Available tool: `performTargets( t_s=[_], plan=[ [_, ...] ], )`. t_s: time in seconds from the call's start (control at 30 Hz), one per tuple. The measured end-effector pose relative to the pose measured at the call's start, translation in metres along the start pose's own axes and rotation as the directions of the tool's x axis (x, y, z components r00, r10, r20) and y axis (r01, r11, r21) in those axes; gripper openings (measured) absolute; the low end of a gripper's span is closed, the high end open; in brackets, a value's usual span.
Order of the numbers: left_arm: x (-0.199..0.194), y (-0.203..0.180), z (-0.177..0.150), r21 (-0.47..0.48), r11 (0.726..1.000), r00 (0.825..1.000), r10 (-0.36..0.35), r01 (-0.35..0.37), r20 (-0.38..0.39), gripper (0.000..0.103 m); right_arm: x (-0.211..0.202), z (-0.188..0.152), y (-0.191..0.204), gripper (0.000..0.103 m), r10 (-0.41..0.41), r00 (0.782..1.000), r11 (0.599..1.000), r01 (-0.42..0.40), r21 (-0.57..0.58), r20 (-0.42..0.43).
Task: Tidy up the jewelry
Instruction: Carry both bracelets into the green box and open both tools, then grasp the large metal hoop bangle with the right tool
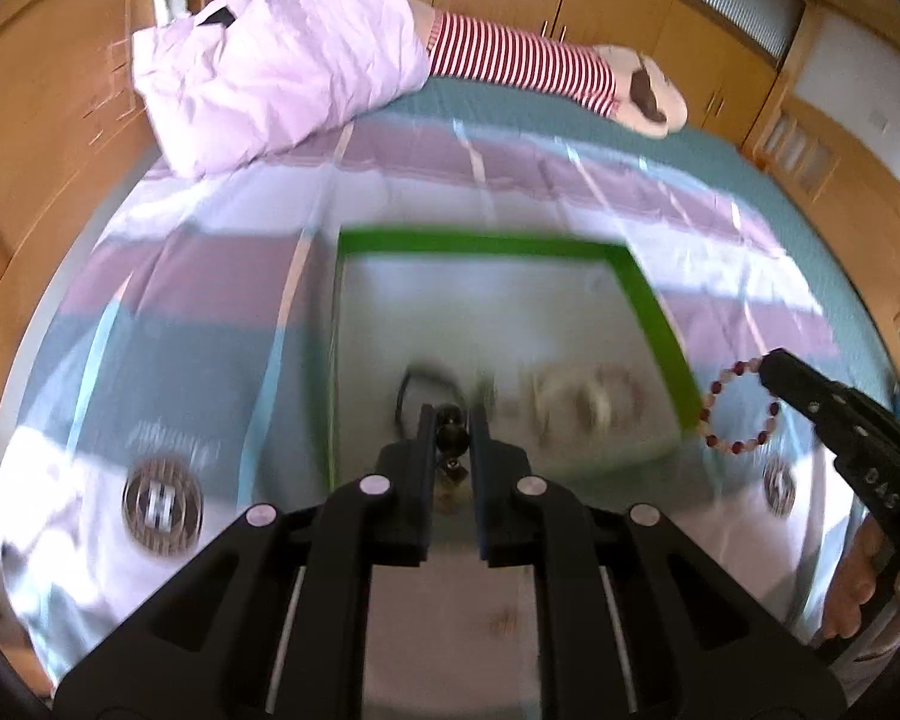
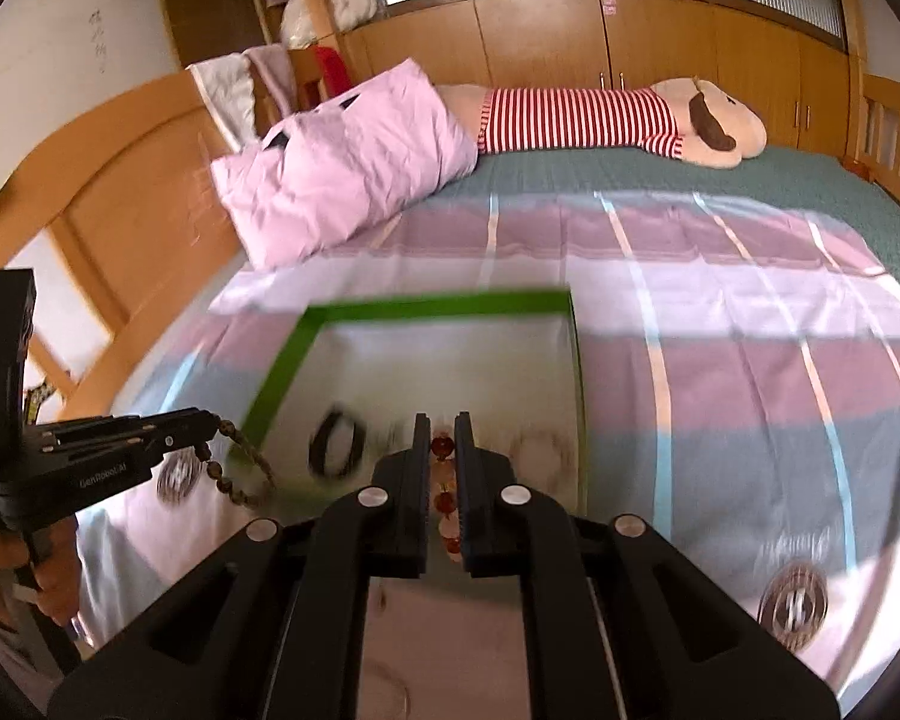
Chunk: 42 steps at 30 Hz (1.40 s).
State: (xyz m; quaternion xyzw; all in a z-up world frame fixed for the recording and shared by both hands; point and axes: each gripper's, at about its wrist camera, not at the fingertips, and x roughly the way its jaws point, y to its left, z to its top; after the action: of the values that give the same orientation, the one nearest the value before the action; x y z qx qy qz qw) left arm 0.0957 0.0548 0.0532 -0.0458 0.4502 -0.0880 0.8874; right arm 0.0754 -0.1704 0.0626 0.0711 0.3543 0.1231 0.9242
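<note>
- Gripping a string of dark brown beads, your left gripper (image 1: 453,420) had its two black jaws nearly together, with one round bead wedged between them; the rest of the dark beaded bracelet (image 2: 234,468) hung in a loop off the tip, as the right wrist view showed.
- Your right gripper (image 2: 443,450) was clamped on a second bracelet, the jaws all but closed on its beads.
- That red-and-pale bracelet (image 1: 741,411) made a full ring of small round beads, deep red alternating with milky pink, dangling from the black tips just beside the tray's right rim.
- Both pieces hung above the tray, not resting on it.
- Below the grippers lay a shallow rectangular tray (image 1: 480,243) with a bright green rim and a pale, smooth floor.
- On that floor you had a dark ring-shaped band (image 2: 336,441) and pale round pieces (image 1: 582,399) near it; motion blur kept me from telling what they were.
- The tray sat on a bedspread (image 2: 720,324) of soft cloth in broad mauve, white and grey-blue stripes, with a round printed emblem on it.
- A crumpled lilac pillow (image 1: 270,78) lay well beyond the tray, and a plush doll (image 2: 600,120) in a red-and-white striped top stretched along the wooden cabinets.
- Part of your hand (image 2: 6,564) showed on the left gripper's handle.
</note>
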Motion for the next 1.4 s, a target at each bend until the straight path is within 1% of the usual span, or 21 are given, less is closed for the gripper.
performTargets(
  t_s=[0.17,0.27,0.33,0.4,0.47,0.5,0.57,0.6,0.63,0.7,0.77,0.83,0.87,0.9,0.97,1.07,1.1,1.13,1.2,1.33,1.4],
  plan=[
    [0.062,-0.001,0.043,0.012,1.000,0.999,0.029,-0.028,-0.038,0.011,0.094,0.028,-0.010,0.007,-0.022,0.987,1.000,0.025,0.016,-0.158],
    [0.111,-0.001,0.056,0.020,0.999,0.992,0.039,-0.037,-0.119,0.011,0.132,0.028,-0.008,0.008,-0.081,0.969,0.997,0.077,-0.026,-0.234],
    [0.123,0.002,0.056,0.019,0.998,0.987,0.061,-0.059,-0.148,0.012,0.135,0.027,-0.010,0.014,-0.077,0.966,0.997,0.073,-0.025,-0.245],
    [0.112,0.008,0.050,0.001,0.998,0.990,0.068,-0.068,-0.125,0.015,0.111,0.023,-0.011,0.016,0.000,0.979,1.000,0.001,0.006,-0.203],
    [0.083,0.010,0.034,0.002,0.998,0.993,0.065,-0.065,-0.100,0.029,0.078,0.009,-0.007,0.019,0.050,0.981,0.998,-0.054,-0.017,-0.188],
    [0.070,0.008,0.026,0.014,0.997,0.993,0.070,-0.069,-0.095,0.030,0.060,-0.002,-0.001,0.019,0.079,0.977,0.995,-0.088,-0.039,-0.198],
    [0.036,0.005,-0.001,0.035,0.996,0.993,0.086,-0.083,-0.085,0.038,0.033,-0.031,0.010,0.019,0.141,0.958,0.983,-0.166,-0.081,-0.248],
    [0.024,0.004,-0.015,0.046,0.995,0.992,0.091,-0.087,-0.092,0.038,0.024,-0.050,0.015,0.019,0.157,0.946,0.976,-0.192,-0.099,-0.282],
    [0.014,0.004,-0.029,0.059,0.994,0.991,0.098,-0.093,-0.092,0.038,0.022,-0.063,0.019,0.019,0.155,0.937,0.973,-0.199,-0.113,-0.313],
    [0.001,0.009,-0.057,0.056,0.991,0.990,0.122,-0.118,-0.072,0.042,0.023,-0.108,0.031,0.019,0.098,0.914,0.966,-0.182,-0.182,-0.394],
    [0.007,0.020,-0.083,0.019,0.990,0.985,0.141,-0.140,-0.100,0.044,0.031,-0.139,0.040,0.019,0.015,0.902,0.962,-0.131,-0.240,-0.432],
    [0.024,0.033,-0.108,-0.041,0.979,0.967,0.188,-0.198,-0.172,0.044,0.038,-0.157,0.047,0.019,-0.018,0.889,0.960,-0.113,-0.258,-0.457],
    [0.030,0.036,-0.115,-0.061,0.971,0.956,0.216,-0.233,-0.199,0.044,0.040,-0.163,0.051,0.019,-0.007,0.882,0.960,-0.125,-0.249,-0.470],
    [0.036,0.036,-0.119,-0.083,0.969,0.952,0.211,-0.234,-0.220,0.044,0.041,-0.165,0.054,0.019,0.006,0.879,0.960,-0.139,-0.244,-0.478],
    [0.039,0.034,-0.119,-0.086,0.975,0.957,0.179,-0.203,-0.228,0.051,0.038,-0.167,0.063,0.020,0.028,0.877,0.954,-0.168,-0.250,-0.479],
    [0.034,0.024,-0.115,-0.053,0.976,0.960,0.195,-0.210,-0.201,0.063,0.037,-0.174,0.074,0.031,0.039,0.882,0.943,-0.187,-0.273,-0.470],
    [0.033,0.022,-0.114,-0.037,0.975,0.959,0.208,-0.219,-0.194,0.063,0.036,-0.176,0.073,0.039,0.059,0.883,0.945,-0.201,-0.260,-0.467],
    [0.033,0.021,-0.114,-0.032,0.974,0.957,0.215,-0.226,-0.196,0.063,0.034,-0.178,0.074,0.061,0.081,0.883,0.947,-0.214,-0.241,-0.463],
    [0.036,0.026,-0.116,-0.044,0.972,0.951,0.216,-0.231,-0.221,0.064,0.032,-0.181,0.076,0.083,0.104,0.886,0.950,-0.223,-0.219,-0.451],
    [0.040,0.029,-0.118,-0.059,0.970,0.946,0.213,-0.234,-0.243,0.064,0.040,-0.194,0.081,0.083,-0.038,0.895,0.934,-0.126,-0.334,-0.445],
    [0.041,0.026,-0.118,-0.051,0.971,0.946,0.213,-0.232,-0.244,0.064,0.039,-0.198,0.083,0.083,-0.051,0.896,0.925,-0.125,-0.360,-0.441]
  ],
)
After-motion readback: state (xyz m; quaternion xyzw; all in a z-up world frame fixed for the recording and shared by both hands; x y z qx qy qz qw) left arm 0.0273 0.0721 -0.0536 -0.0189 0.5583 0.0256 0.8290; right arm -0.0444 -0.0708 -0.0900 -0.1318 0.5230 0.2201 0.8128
